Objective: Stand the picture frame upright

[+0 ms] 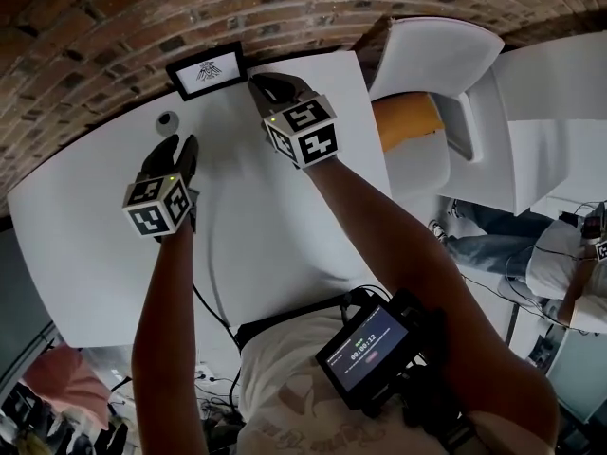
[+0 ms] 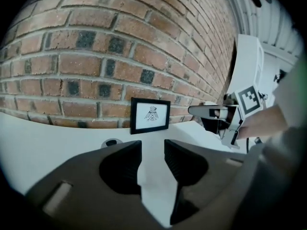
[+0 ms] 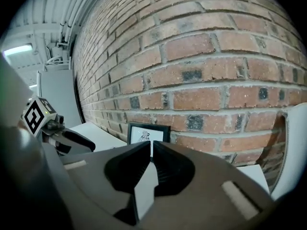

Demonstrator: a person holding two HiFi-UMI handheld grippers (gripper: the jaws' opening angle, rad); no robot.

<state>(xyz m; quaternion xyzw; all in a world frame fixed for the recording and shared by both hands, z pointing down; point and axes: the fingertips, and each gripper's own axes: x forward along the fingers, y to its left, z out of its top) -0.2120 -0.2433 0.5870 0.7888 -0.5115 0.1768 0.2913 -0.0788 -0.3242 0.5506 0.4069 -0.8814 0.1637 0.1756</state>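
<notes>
The black picture frame (image 1: 206,69) with a white print stands upright on the white table (image 1: 275,216), its back to the brick wall. It also shows in the left gripper view (image 2: 150,115) and, partly behind the jaws, in the right gripper view (image 3: 146,132). My right gripper (image 1: 268,85) hovers just right of the frame without touching it. Its jaws (image 3: 151,147) are drawn together with nothing between them. My left gripper (image 1: 176,145) sits lower left over the table. Its jaws (image 2: 153,145) stand apart and hold nothing.
A round cable hole (image 1: 168,119) lies in the table just ahead of the left gripper. A white chair (image 1: 436,55) with an orange seat (image 1: 408,121) stands off the table's right edge. A seated person (image 1: 560,263) is at far right.
</notes>
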